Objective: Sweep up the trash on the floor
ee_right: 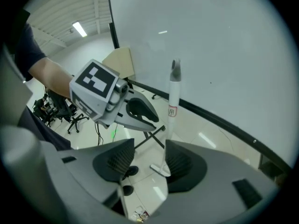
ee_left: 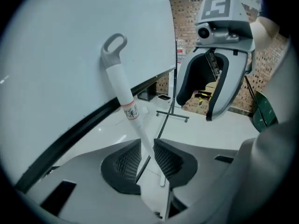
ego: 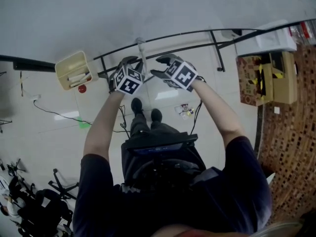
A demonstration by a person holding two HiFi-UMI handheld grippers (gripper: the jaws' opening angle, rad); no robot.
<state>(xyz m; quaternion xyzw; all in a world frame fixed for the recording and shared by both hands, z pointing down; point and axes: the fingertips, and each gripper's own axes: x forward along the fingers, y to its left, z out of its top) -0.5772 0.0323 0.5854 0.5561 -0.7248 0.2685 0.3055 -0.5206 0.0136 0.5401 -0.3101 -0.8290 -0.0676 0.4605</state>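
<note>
A white broom handle (ego: pixel 143 58) with a grey loop on top stands upright between my two grippers. In the left gripper view the handle (ee_left: pixel 122 90) runs down through the jaws of my left gripper (ee_left: pixel 146 146), whose pads close against its thin lower part just below a small label. My left gripper (ego: pixel 132 62) is on the handle's left side. My right gripper (ego: pixel 160 65) is on its right, and its jaws (ee_right: pixel 149 148) stand wide with the handle (ee_right: pixel 173 94) ahead of the right pad, untouched. A small heap of trash (ego: pixel 185 110) lies on the floor by my right foot.
A beige dustpan (ego: pixel 74 69) lies on the floor to the left, beside a red spot (ego: pixel 82 88). A black metal frame (ego: pixel 197 33) runs along the white wall ahead. Cardboard boxes (ego: pixel 271 78) stand at the right, office chairs (ego: pixel 29 196) at the lower left, and a cable (ego: pixel 54 113) crosses the tiles.
</note>
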